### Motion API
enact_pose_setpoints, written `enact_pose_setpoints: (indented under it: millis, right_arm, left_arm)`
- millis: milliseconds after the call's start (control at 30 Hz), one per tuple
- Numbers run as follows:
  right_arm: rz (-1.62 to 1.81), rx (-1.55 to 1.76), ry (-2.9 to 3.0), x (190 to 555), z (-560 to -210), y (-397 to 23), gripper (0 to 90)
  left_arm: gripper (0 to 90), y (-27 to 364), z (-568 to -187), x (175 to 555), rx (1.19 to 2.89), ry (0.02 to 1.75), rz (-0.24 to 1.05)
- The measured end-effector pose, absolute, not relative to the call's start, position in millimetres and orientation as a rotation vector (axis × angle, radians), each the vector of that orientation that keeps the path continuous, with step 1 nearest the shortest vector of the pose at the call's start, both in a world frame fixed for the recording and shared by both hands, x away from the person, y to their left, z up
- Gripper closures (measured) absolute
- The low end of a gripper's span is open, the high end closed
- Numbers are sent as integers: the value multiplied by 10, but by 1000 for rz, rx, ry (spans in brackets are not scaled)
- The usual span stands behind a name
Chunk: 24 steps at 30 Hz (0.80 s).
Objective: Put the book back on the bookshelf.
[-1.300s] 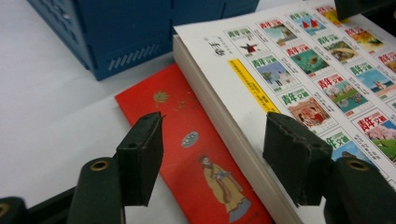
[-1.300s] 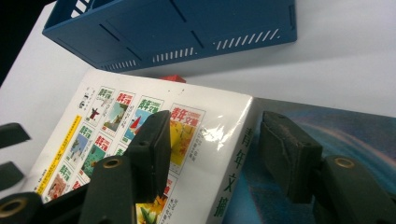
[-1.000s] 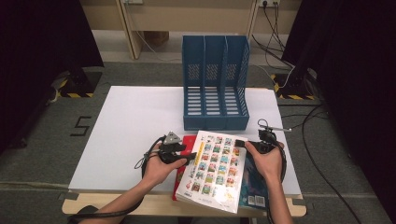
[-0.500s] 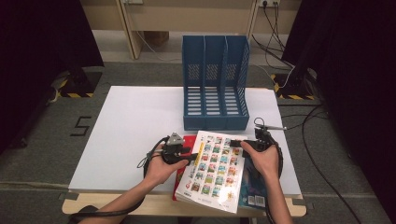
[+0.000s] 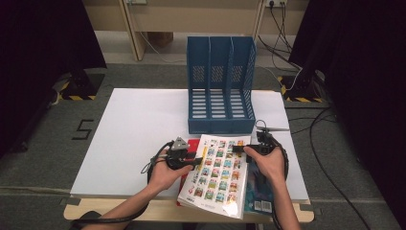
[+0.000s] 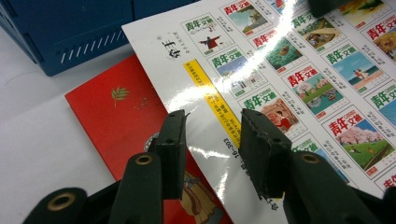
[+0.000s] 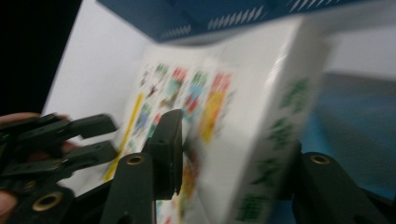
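The white table (image 5: 139,124) stands on grey carpet, black curtains at 9 and 3 o'clock, cables trailing at 3 o'clock. A blue three-slot file rack (image 5: 220,86) stands at 12 o'clock. The white magazine (image 5: 215,175) with picture tiles lies at 6 o'clock over a red book (image 6: 116,116) and a blue book (image 5: 258,191), both largely covered. The left gripper (image 6: 210,126) is spread apart, straddling the magazine's left edge. The right gripper (image 7: 229,140) is clamped on the magazine's right edge; the right gripper view is blurred, its right jaw hidden behind the lifted pages.
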State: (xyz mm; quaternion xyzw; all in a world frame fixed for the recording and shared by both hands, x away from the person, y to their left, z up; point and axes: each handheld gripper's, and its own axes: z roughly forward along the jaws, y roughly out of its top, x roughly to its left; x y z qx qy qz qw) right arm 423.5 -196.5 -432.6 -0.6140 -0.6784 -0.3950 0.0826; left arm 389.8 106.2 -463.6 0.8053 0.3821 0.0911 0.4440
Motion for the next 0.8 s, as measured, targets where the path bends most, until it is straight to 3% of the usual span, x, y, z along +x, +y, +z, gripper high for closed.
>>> enact_pose_setpoints:
  millis: [67,333,800]
  right_arm:
    - [-1161,-1836,-2037,4244,-4366,-1892,552]
    - [-1153,-1813,-1998,4252,-4213,-1926,695]
    - [-1232,-1827,-1985,4196,-3934,-1848,745]
  left_arm:
    - [608,1063,-4637,3896,1994,948,227]
    - [604,1064,-4633,3887,1994,949,235]
    - [475,1321,-4561,3888,1885,1028,260]
